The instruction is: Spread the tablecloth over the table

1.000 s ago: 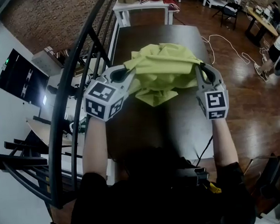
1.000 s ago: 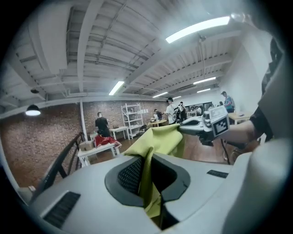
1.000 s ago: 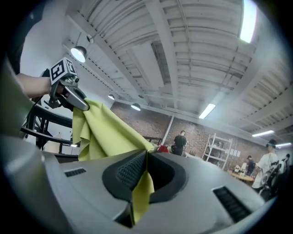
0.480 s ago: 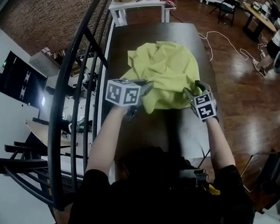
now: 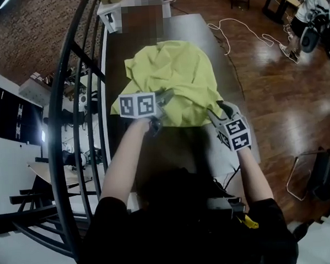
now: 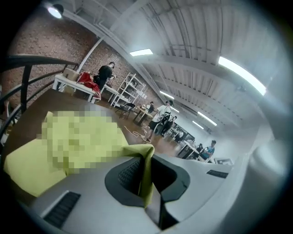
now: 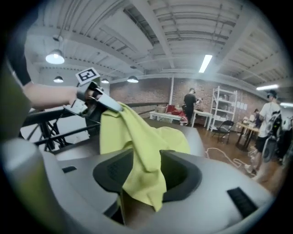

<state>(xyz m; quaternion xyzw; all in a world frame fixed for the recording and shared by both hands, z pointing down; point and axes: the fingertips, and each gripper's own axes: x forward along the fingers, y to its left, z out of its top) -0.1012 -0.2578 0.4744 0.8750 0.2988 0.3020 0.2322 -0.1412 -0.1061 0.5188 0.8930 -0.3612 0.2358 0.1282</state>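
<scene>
Left gripper [image 6: 145,177]: your jaws are pinched together on a thin fold of the yellow-green tablecloth [image 5: 173,73]. Right gripper [image 7: 146,180]: your jaws stand apart, have just been closing, and a soft crumpled bunch hangs loosely between them. Ahead of both grippers the cloth lies heaped and wrinkled on the dark, smooth table [image 5: 190,31]. Only the head view shows the whole heap.

surface: dark brown rectangular table [image 5: 115,54] | lying on it: yellow-green fabric tablecloth [image 5: 173,73], crumpled and bunched in folds | covered: middle of the top, spreading toward the right edge | bare: strip along the left side, far end, near end | cloth's near edge: raised off the top
</scene>
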